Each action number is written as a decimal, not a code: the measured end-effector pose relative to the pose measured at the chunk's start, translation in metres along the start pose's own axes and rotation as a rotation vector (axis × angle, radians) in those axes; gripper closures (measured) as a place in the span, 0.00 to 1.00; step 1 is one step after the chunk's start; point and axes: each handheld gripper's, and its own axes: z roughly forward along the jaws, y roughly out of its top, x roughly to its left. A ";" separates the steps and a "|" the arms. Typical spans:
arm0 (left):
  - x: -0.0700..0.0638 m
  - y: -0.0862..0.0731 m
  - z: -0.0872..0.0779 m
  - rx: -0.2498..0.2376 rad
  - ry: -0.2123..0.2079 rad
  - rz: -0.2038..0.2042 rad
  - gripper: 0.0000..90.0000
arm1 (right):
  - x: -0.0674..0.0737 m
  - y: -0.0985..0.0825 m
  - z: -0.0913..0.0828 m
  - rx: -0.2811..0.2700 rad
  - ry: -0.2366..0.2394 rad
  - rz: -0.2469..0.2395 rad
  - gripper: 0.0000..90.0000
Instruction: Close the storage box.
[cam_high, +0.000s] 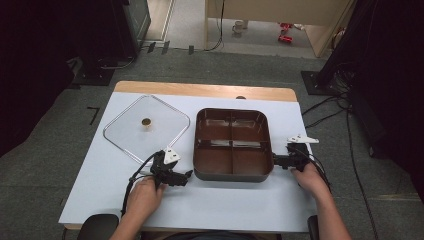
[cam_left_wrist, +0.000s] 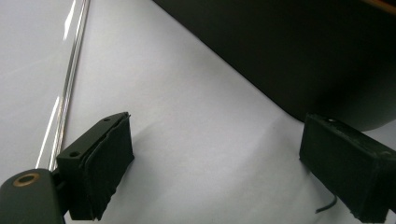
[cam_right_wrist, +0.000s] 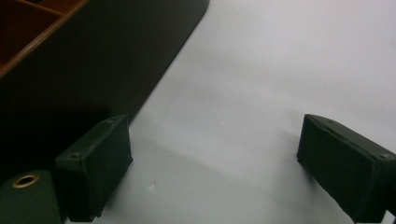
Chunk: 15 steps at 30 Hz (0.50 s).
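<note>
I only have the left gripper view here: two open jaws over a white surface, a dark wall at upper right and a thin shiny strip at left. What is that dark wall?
Observer: The outer side of a four-compartment brown tray, seen whole in the high view.
Operator: And the shiny strip?
Observer: The metal rim of a square glass lid, lying flat on the table left of the tray, with a knob at its centre.
Operator: Where is the other gripper?
Observer: The right gripper sits at the tray's right side, its jaws open with nothing between them.
</note>
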 end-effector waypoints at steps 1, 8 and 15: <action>0.000 0.000 0.000 0.001 0.001 0.001 0.11 | 0.000 0.000 0.000 0.000 0.000 0.000 0.11; 0.000 0.000 0.000 0.002 0.002 0.003 0.11 | 0.000 0.000 0.000 -0.001 0.000 0.001 0.11; 0.000 0.000 0.000 0.003 0.001 0.003 0.11 | 0.000 0.000 0.000 -0.001 0.000 0.001 0.11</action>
